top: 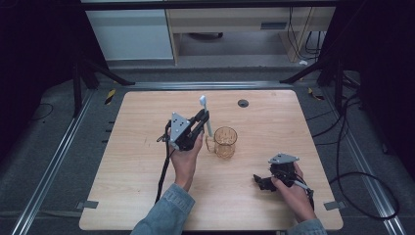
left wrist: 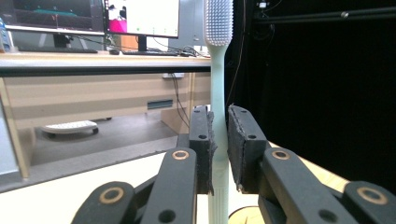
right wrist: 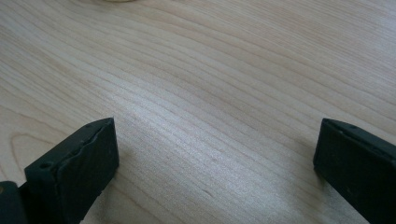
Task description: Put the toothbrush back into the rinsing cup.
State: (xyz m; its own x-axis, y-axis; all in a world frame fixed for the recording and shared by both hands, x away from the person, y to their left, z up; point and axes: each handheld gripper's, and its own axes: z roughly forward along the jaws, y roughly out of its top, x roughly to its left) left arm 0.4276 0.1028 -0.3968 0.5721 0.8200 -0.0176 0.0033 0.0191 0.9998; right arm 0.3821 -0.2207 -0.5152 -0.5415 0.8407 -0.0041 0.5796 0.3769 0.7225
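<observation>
The left gripper [top: 201, 121] has its jaws clamped on the handle of a pale toothbrush [left wrist: 218, 93], held upright with its nubbed silicone head on top, seemingly so the handle's lower end can drop into the ribbed amber glass mug [top: 225, 142] just beside it on the light-wood counter [top: 147, 161]. The right gripper [top: 261, 182] rests on the counter well apart, jaws wide and empty.

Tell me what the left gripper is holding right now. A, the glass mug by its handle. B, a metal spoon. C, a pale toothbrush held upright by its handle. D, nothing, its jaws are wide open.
C: in the left gripper view the left gripper has its jaws pressed on the handle of the toothbrush, bristle head up; in the high view the mug stands beside it, ungripped.
</observation>
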